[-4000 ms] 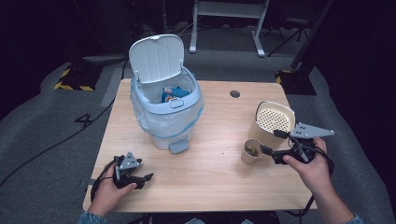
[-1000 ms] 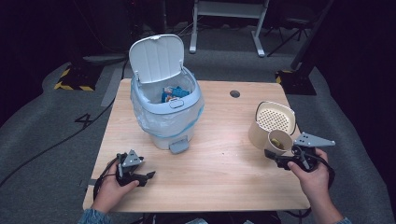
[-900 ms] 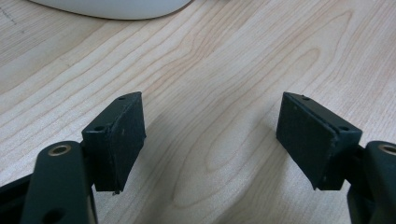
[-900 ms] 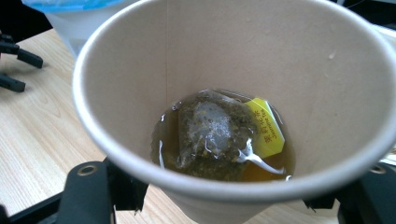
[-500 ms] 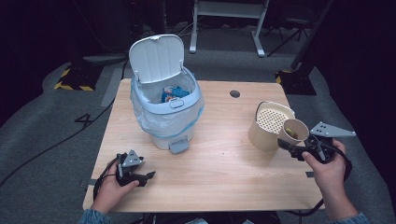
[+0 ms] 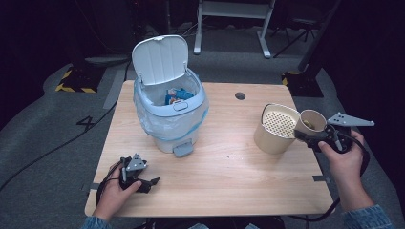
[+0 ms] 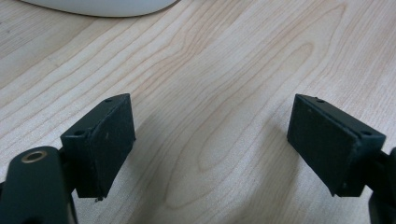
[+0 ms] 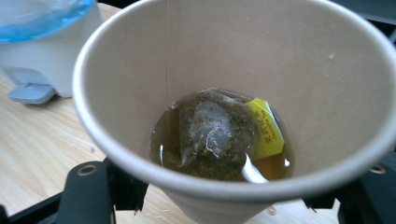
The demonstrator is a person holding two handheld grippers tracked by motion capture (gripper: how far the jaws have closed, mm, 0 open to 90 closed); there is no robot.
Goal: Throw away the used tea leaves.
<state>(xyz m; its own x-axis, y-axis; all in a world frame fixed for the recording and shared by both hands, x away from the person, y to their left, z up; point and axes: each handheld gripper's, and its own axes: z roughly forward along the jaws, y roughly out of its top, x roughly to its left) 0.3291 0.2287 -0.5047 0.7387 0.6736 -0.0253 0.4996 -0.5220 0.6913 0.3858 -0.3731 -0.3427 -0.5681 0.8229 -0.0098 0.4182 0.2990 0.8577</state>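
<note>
I've got the paper cup [image 6: 309, 123] pinched in my right gripper [image 6: 308, 136], lifted off the surface [image 6: 229, 176] and tipped toward the beige strainer bucket [image 6: 274, 128]. A second ago the cup sat lower and nearer me; now its mouth is just beside the bucket rim, touching or nearly. Means the pour into the strainer is about to start, I'd judge. Cup is well to the right of the bucket's far neighbour, the pedal bin [image 6: 169, 107], lid up, trash inside.

Left gripper [image 6: 143, 182] rests on the surface in front of the bin, hand hasn't moved. Its fingers [image 7: 100, 142] have just been opening, now spread wide, nothing between them, bare wood only.

The right gripper view gives what the high view can't: a soaked tea bag [image 8: 212, 133] with a yellow tag [image 8: 267, 128] lying in a shallow pool of tea at the cup bottom. The high view gives the cup-to-bucket relation, which the right gripper view lacks.
</note>
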